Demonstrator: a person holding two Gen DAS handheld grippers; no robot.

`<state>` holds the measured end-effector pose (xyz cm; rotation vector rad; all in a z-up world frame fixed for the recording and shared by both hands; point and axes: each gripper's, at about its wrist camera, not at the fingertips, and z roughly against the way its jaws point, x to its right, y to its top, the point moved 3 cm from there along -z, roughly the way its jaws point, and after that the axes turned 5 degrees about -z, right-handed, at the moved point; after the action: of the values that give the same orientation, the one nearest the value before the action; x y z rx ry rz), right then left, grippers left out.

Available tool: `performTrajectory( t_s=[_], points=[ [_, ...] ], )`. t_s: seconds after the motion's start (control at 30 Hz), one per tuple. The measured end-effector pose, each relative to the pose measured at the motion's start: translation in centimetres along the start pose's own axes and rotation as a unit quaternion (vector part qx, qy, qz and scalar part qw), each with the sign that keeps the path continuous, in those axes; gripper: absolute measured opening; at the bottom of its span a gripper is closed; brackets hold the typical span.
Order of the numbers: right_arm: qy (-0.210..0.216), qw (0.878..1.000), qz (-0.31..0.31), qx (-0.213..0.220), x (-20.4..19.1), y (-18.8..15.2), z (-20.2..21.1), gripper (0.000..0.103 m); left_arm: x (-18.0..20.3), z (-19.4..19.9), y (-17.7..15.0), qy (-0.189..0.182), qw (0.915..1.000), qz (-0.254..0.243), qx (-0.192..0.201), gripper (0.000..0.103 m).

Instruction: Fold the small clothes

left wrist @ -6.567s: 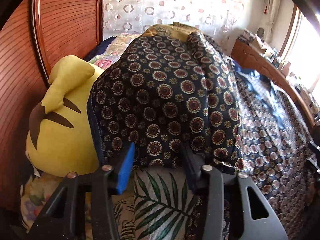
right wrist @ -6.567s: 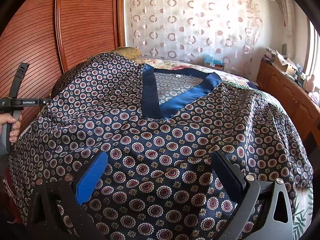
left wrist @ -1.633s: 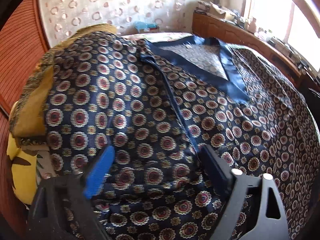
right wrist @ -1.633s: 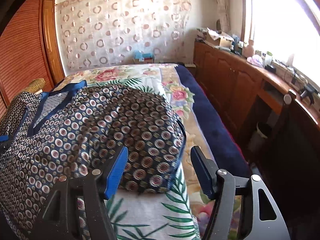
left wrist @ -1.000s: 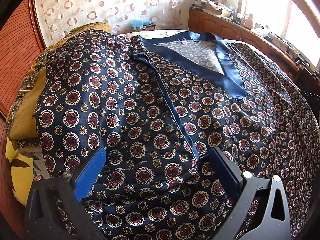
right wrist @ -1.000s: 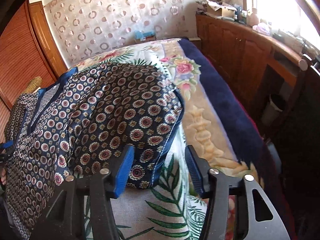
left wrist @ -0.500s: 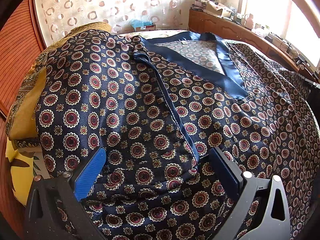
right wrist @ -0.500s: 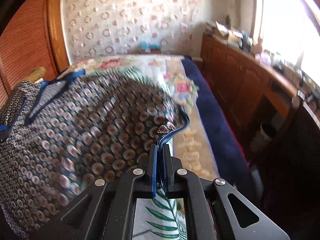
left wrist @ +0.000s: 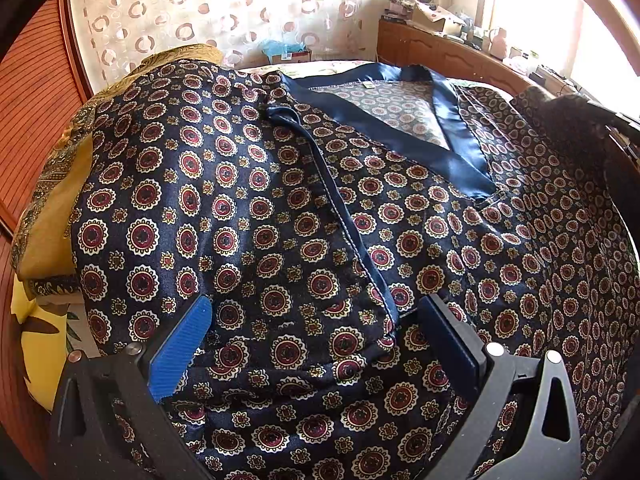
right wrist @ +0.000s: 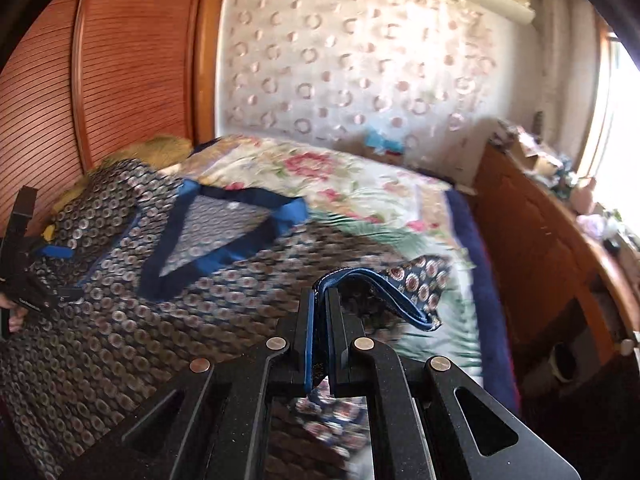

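Note:
A navy satin top with red and cream medallions [left wrist: 280, 208] lies spread on the bed, its blue V-neck band [left wrist: 384, 128] at the far side. Its left sleeve is folded over the body, the blue-edged hem [left wrist: 344, 224] running toward me. My left gripper [left wrist: 316, 328] is open, its jaws straddling the folded sleeve's near end. In the right wrist view the same top [right wrist: 120, 300] covers the left of the bed. My right gripper [right wrist: 320, 300] is shut on the right sleeve's blue-trimmed edge [right wrist: 384, 292] and holds it lifted above the top.
A floral bedspread [right wrist: 340, 184] covers the bed. A yellow plush and a gold patterned pillow [left wrist: 52, 200] sit at the left by the wooden headboard [right wrist: 132, 60]. A wooden cabinet [right wrist: 540, 240] with clutter runs along the right under the window.
My right gripper closed on the right sleeve's edge and has lifted it up and leftward over the top. My left gripper stayed open in place over the folded left sleeve.

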<state>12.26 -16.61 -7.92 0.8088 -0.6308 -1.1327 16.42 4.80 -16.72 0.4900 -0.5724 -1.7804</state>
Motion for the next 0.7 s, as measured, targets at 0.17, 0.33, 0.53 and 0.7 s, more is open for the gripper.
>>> performTrajectory(
  t_s=[0.17,0.33,0.53,0.7],
  points=[
    [0.024,0.999,0.001,-0.028,-0.9,-1.3,-1.5,0.013,0.0,0.0,0.0,0.0,1.0,0.0,0.0,0.103],
    [0.001,0.999,-0.009,-0.04,0.2,-1.7,-1.8,0.03,0.0,0.0,0.0,0.0,1.0,0.0,0.0,0.103],
    [-0.026,0.998,-0.042,-0.037,3.2,-0.7,-1.6,0.039,0.0,0.0,0.0,0.0,1.0,0.0,0.001,0.103],
    [-0.016,0.995,-0.061,-0.074,4.7,-1.0,-4.5,0.039,0.0,0.0,0.0,0.0,1.0,0.0,0.001,0.103]
  ],
)
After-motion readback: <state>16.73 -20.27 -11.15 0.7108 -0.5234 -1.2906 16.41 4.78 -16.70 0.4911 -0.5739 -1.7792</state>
